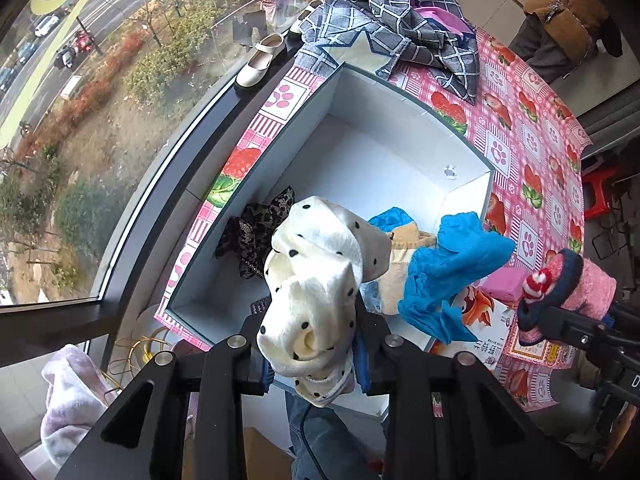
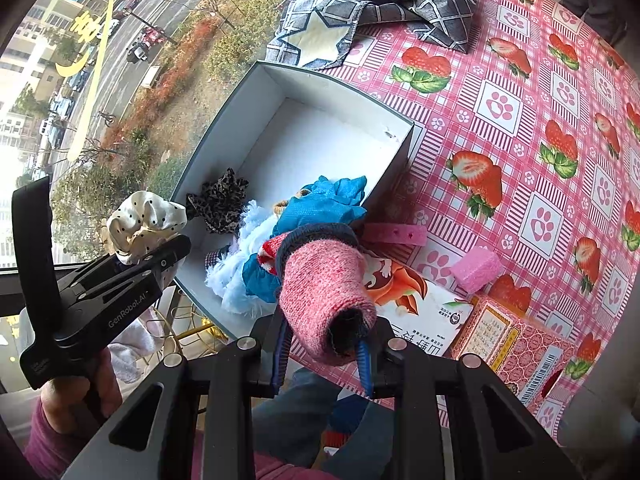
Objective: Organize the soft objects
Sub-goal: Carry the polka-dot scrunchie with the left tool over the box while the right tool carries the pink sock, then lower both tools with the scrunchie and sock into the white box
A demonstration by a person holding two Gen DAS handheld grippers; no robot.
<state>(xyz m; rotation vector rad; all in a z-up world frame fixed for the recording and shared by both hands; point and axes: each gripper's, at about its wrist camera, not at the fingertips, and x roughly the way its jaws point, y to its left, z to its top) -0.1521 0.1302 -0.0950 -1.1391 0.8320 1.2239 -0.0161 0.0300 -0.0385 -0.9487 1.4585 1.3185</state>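
We've got a blue cloth and leopard scrunchie inside the white cardboard box already, left gripper clamped on a cream polka-dot scrunchie, right gripper pinching a pink knitted sock, both hovering over the box's near end, still to drop in.

We look steeply down from both wrist cameras, close above the open box on the bench; both views share it, with the window at frame left.
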